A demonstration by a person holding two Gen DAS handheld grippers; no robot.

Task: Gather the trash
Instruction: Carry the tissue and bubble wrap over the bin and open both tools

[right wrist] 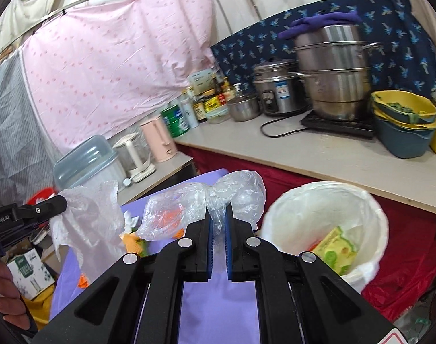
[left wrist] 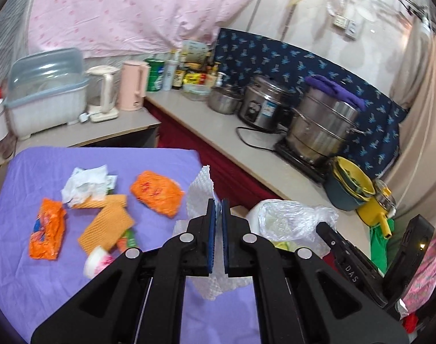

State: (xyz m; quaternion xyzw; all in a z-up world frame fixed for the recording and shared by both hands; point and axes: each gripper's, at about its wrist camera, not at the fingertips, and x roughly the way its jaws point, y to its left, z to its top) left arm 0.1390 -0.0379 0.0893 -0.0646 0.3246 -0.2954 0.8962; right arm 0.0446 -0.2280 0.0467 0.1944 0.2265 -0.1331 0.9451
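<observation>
**Both grippers clamped on trash, above the purple table**

The left gripper [left wrist: 217, 209] points forward and a bit down over the near right part of the purple tablecloth [left wrist: 31, 166]. Its jaws are nearly together, pinching a white embossed paper towel [left wrist: 200, 189] that stands up past the tips and hangs below them. The right gripper [right wrist: 218, 220] is level with it, aimed toward the bin; jaws almost closed on a crumpled clear plastic bag [right wrist: 189, 203] that bulges left and right of the tips. In the right wrist view the left gripper shows at the left edge, with the person's hand [right wrist: 3, 292] on its grip.

On the cloth beyond the left gripper: two orange snack wrappers [left wrist: 47, 230], an orange ridged wafer piece [left wrist: 106, 223], crumpled white paper [left wrist: 84, 185], a small pink-white packet [left wrist: 99, 262].

Just right of the table sits a white-lined trash bin [right wrist: 370, 209], a yellow-green packet [right wrist: 337, 250] already inside.

Farther back, a counter [right wrist: 332, 160] carries a stacked steel steamer pot [right wrist: 332, 74], a rice cooker [right wrist: 276, 89], a pink kettle [right wrist: 159, 139].
</observation>
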